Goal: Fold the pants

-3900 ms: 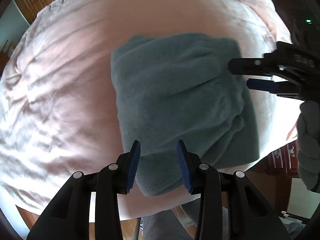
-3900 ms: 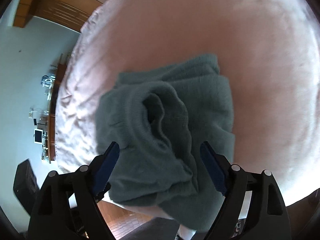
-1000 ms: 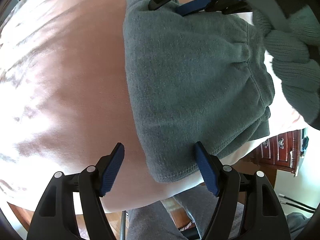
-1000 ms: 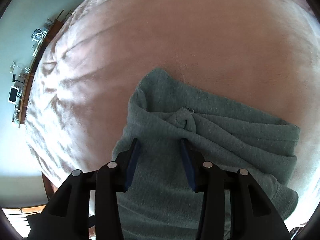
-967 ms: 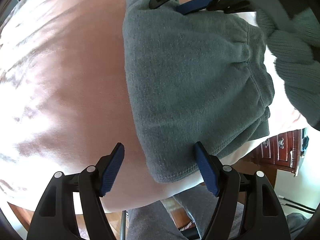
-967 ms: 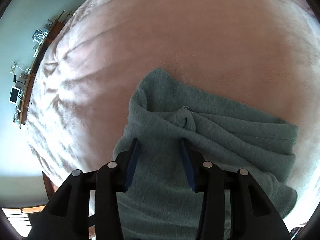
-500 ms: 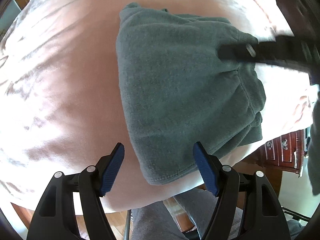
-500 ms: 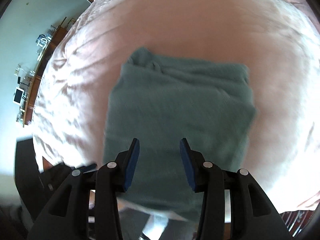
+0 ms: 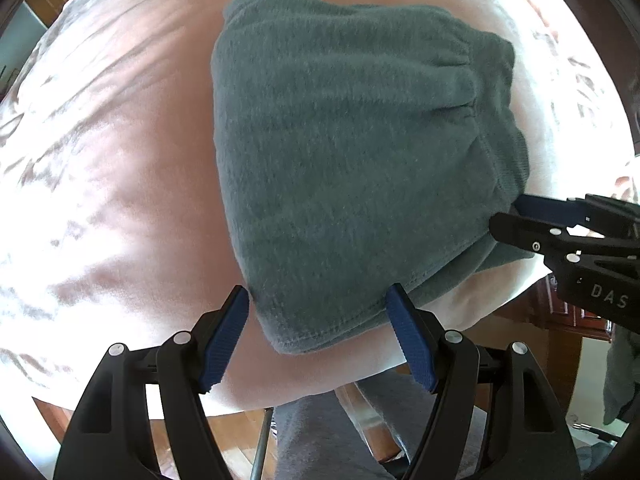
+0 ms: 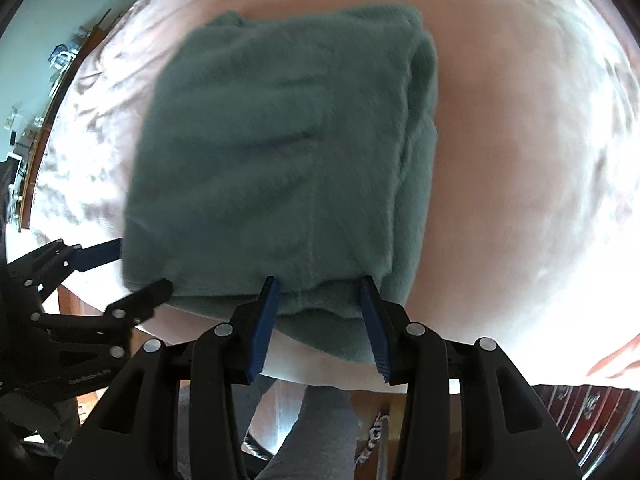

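Observation:
The teal-grey fleece pants (image 9: 352,152) lie folded into a thick rectangle on the pink bedspread (image 9: 120,160). My left gripper (image 9: 318,304) points down over their near corner, open, with that corner between the blue pads and untouched. At the waistband side, my right gripper (image 9: 516,220) reaches in from the right. In the right wrist view the pants (image 10: 280,152) fill the middle. There my right gripper (image 10: 319,284) stands open over their near edge, pads apart on either side of a fold. The left gripper (image 10: 132,272) shows at the pants' left corner.
The bedspread (image 10: 520,160) runs wide and rumpled to the left and far side. Below the near edge of the bed are wooden floor, the person's grey trouser legs (image 9: 320,440) and a dark red dresser (image 10: 580,404). A cluttered desk (image 10: 16,140) stands along the far wall.
The right gripper has swung from the pants' far edge across them to the near waistband side. The left gripper has slid sideways, so the near corner now sits between its pads. The pants lie still.

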The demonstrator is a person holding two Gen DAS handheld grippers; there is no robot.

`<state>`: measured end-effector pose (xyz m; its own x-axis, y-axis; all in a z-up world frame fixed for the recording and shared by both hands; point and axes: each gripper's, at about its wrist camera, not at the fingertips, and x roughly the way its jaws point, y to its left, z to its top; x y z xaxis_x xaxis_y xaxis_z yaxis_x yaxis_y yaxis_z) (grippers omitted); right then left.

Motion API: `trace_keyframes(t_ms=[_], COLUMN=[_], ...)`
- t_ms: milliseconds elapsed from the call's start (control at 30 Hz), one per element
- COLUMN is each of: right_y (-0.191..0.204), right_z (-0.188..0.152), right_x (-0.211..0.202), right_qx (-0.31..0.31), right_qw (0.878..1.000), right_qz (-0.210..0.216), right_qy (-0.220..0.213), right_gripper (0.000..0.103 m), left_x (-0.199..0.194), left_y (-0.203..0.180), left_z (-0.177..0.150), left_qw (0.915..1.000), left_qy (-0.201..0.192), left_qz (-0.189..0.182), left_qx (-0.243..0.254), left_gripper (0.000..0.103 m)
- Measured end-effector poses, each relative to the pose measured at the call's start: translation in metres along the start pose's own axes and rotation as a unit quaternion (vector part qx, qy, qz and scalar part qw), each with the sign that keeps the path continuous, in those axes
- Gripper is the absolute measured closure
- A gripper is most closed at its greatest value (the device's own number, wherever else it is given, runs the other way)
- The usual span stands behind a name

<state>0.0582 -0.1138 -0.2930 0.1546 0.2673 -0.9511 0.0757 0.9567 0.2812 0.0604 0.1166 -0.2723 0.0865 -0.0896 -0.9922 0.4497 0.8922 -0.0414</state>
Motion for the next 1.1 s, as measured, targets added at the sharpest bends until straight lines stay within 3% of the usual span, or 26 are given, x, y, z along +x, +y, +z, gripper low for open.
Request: trace_keyframes(t_ms=[67, 300, 533, 700, 933, 1100], right_y=[-0.007, -0.034, -0.079, -0.094, -0.107, -0.111], right_z=[-0.003, -0.011, 0.004, 0.028, 0.054, 0.065], right_x=[0.005, -0.014, -0.046, -0.051, -0.015, 0.017], right_qx=[0.009, 0.037, 0.126, 0.139, 0.154, 0.188], right_qw=[1.000, 0.999, 0.984, 0.980, 0.977, 0.969], right_qz=[0.000, 0.038, 0.111, 0.115, 0.131, 0.152], right_qy=[0.003, -0.009, -0.061, -0.080, -0.060, -0.051], right_gripper=[0.054, 0.052, 0.023, 0.020, 0.009, 0.002], left_x=[0.003, -0.014, -0.027, -0.013, 0.023, 0.049], left_y=[-0.002, 0.002, 0.042, 0.069, 0.086, 0.093], left_z=[-0.001, 0.005, 0.036, 0.072, 0.118, 0.136], left_qw=[1.0000, 0.9991, 0.9929, 0.9890, 0.9866, 0.9854], left_qy=[0.003, -0.018, -0.034, -0.033, -0.009, 0.013], left_qz=[0.005, -0.001, -0.020, -0.036, -0.082, -0.114], left_qx=[-0.005, -0.039, -0.112, -0.139, -0.141, -0.126], left_gripper=[0.032, 0.032, 0.027, 0.024, 0.021, 0.009])
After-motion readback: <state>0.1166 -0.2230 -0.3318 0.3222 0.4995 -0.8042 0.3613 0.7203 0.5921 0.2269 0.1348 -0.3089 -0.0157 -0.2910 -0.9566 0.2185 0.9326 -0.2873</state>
